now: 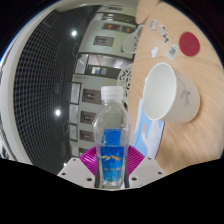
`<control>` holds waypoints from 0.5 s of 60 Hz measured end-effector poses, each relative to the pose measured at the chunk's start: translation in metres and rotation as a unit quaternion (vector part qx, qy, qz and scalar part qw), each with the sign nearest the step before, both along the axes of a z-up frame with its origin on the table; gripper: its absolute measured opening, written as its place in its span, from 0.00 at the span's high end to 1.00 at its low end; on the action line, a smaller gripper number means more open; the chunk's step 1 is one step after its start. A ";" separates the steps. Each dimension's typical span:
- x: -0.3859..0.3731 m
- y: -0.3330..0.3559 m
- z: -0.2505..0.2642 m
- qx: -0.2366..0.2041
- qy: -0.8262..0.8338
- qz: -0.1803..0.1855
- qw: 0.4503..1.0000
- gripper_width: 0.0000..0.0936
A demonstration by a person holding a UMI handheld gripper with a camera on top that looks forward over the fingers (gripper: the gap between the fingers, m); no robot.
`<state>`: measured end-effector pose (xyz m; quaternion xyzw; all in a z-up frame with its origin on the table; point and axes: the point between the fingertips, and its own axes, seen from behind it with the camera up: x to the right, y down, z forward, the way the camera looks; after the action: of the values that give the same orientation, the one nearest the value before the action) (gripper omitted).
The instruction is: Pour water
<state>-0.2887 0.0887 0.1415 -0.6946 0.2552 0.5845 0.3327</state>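
Between the claw's (112, 168) fingers, a clamped water bottle (112, 135) tilts toward a white cup (168, 93).

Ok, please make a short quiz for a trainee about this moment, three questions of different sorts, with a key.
1. True or false: the claw grips the water bottle.
2. Which colour is the bottle's label? A) red B) blue C) yellow
3. Fill in: the white paper cup beyond the bottle is ____ (upright / tilted).

Key: 1 true, the pink pads press on the bottle at both sides. 2 B. 3 tilted, its open mouth faces the bottle.
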 end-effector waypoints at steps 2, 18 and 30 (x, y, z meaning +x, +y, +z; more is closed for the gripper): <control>0.002 0.000 0.005 -0.011 0.025 -0.006 1.000 0.65; 0.021 0.000 0.013 -0.109 0.181 -0.033 0.977 0.62; -0.001 -0.029 0.019 -0.130 0.197 -0.022 0.971 0.61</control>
<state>-0.2899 0.0601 0.1602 -0.5971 0.4049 0.6643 0.1956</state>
